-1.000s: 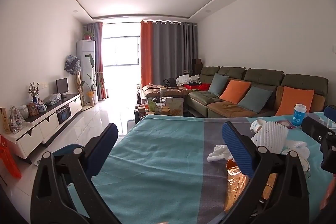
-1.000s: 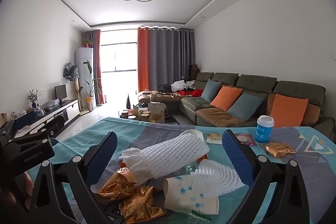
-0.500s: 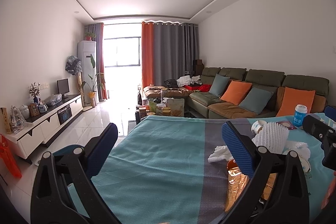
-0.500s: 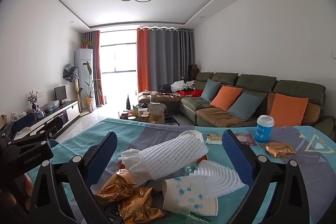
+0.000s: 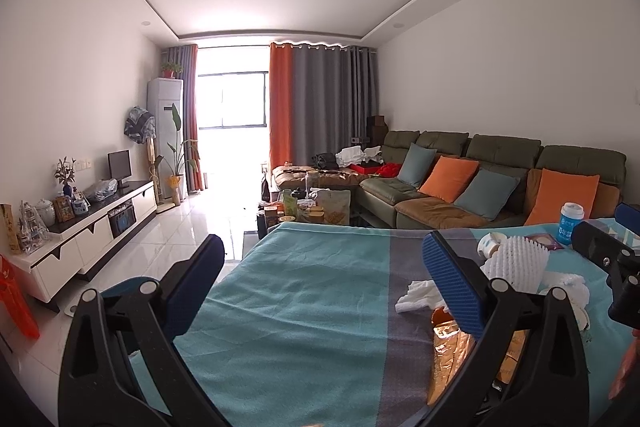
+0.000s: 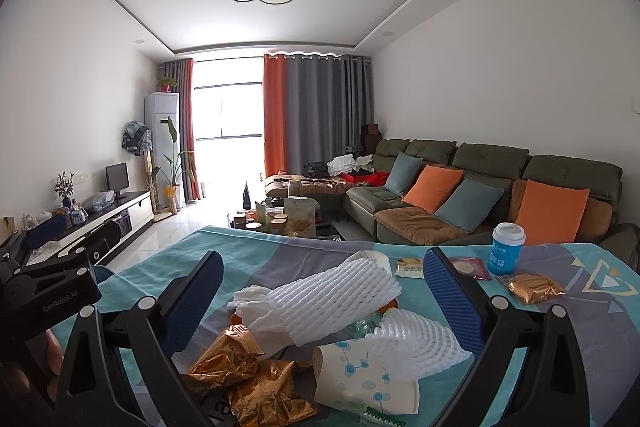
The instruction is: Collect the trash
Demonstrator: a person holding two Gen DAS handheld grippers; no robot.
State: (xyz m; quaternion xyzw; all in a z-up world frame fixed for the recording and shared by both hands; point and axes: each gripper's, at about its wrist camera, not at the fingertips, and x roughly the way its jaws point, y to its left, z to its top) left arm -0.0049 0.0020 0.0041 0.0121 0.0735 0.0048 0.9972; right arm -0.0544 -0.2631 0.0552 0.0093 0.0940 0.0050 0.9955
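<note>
- My right gripper (image 6: pixel 324 301) hangs over the trash pile (image 6: pixel 320 331) on the table (image 5: pixel 304 291), fingers spread wide and holding nothing.
- My left gripper (image 5: pixel 324 283) sits to the left of that pile, over bare cloth, fingers also wide and empty.
- The pile is my landmark: white foam netting (image 6: pixel 340 291) lies on top, a crumpled tissue (image 6: pixel 256 307) is at its left edge, gold wrappers (image 6: pixel 248 375) are at its near side, and a tipped paper cup (image 6: pixel 360 383) lies on its near right side.
- Beyond the pile to the right stands a blue cup with a white lid (image 6: pixel 506 249), upright, with another gold wrapper (image 6: pixel 534 287) just beside it.
- I see no bin or bag in either view, so I cannot tell where the trash should go.
- Risk as I judge it: the foam netting is springy and light, so a shallow pinch could slip off or drag the tissue along.
- The wrappers are flat and slick; closing on them may bunch the cloth instead.
- Reaching past the pile could knock the blue cup over, and I cannot tell if it is empty.
- The two grippers are near each other at the pile's left side, so they could collide.
</note>
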